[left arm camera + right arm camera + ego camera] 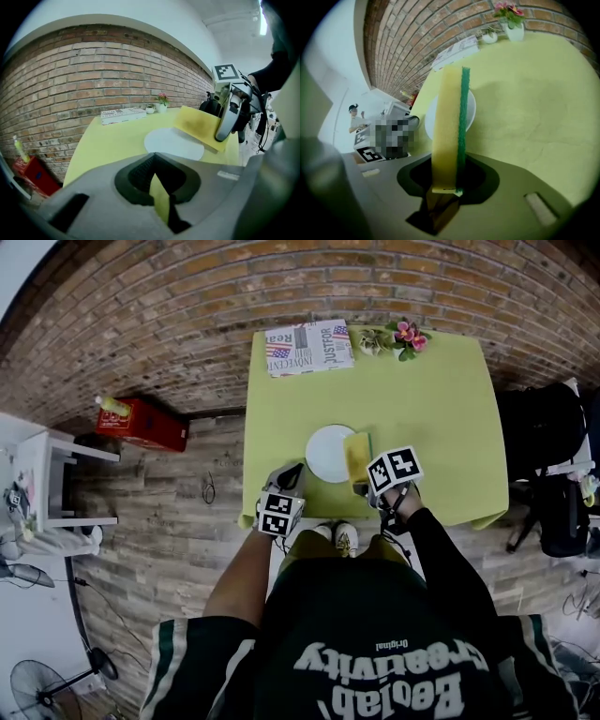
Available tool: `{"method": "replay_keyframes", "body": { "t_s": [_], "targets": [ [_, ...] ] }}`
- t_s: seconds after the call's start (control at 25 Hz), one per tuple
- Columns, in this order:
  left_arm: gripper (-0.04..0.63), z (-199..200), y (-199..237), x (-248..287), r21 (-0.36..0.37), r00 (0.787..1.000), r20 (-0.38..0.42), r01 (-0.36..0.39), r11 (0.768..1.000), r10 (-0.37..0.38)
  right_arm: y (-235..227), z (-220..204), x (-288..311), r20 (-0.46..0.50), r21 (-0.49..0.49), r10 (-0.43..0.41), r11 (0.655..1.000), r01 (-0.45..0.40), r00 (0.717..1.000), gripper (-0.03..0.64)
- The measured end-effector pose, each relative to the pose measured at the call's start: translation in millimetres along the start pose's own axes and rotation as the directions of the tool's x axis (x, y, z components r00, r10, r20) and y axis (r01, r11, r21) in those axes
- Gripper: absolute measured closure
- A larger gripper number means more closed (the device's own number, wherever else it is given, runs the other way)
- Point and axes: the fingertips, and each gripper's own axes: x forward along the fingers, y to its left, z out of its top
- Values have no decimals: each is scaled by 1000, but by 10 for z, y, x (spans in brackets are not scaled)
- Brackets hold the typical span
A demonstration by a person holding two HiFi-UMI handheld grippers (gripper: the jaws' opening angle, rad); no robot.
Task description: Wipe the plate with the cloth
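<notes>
Two grippers sit at the near edge of the table (441,409), and the wipe looks about to begin rather than under way. The right gripper (362,486) is clamped on one end of the cloth (357,457), a yellow pad with a green face. It holds the cloth tilted over the right rim of the plate (328,454); whether they touch I cannot tell. The left gripper (289,480) hovers just beside the plate's near left side, its jaws drawn together with nothing gripped and only a sliver of tablecloth colour showing through. The next move probably calls for laying the cloth flat on the plate and sweeping across it, perhaps with the left gripper steadying the rim. The plate is white and holds nothing, and a small pot (409,337) at the far edge holds pink flowers
</notes>
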Motion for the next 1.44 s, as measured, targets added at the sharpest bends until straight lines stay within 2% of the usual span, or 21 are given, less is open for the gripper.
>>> {"method": "replay_keyframes", "body": {
  "t_s": [0.16, 0.24, 0.32, 0.44, 0.6, 0.72, 0.84, 0.96, 1.08, 1.16, 1.44],
  "targets": [
    [588, -4, 32, -14, -47, 1000, -1, -1, 999, 1, 58, 264, -223, 170, -162, -22, 986, 50, 985, 483],
    [588, 75, 46, -61, -62, 1000, 19, -5, 998, 6, 53, 441, -408, 268, -196, -52, 975, 107, 962, 485],
    [588, 302, 49, -152, -55, 997, 76, -9, 998, 13, 33, 627, -638, 367, -218, -94, 958, 184, 925, 486],
    [588, 747, 66, -315, -30, 985, 167, -33, 999, 38, 28, 885, -1019, 525, -259, -153, 909, 328, 837, 492],
    [588, 1369, 50, -581, 13, 959, 277, -60, 998, 54, 251, 1142, -1506, 694, -307, -133, 835, 457, 708, 497],
    [588, 1788, -12, -746, 72, 941, 335, -82, 994, 53, 409, 1276, -1829, 768, -292, -110, 817, 498, 631, 499],
    [588, 2096, -6, -899, 101, 930, 360, -118, 988, 74, 557, 1356, -2096, 828, -272, -80, 809, 521, 556, 500],
    [588, 2344, -21, -1075, 140, 921, 379, -150, 979, 87, 684, 1368, -2306, 866, -255, -56, 805, 537, 496, 502],
    [588, 2587, -24, -1230, 155, 904, 415, -182, 971, 103, 816, 1386, -2495, 889, -261, -31, 786, 561, 458, 502],
    [588, 2692, -18, -1316, 164, 896, 428, -210, 964, 122, 900, 1377, -2572, 897, -271, -13, 774, 572, 443, 502],
    [588, 3008, -147, -1552, 191, 862, 488, -259, 947, 137, 998, 1247, -2648, 906, -274, 15, 782, 559, 423, 503]
  ]
}}
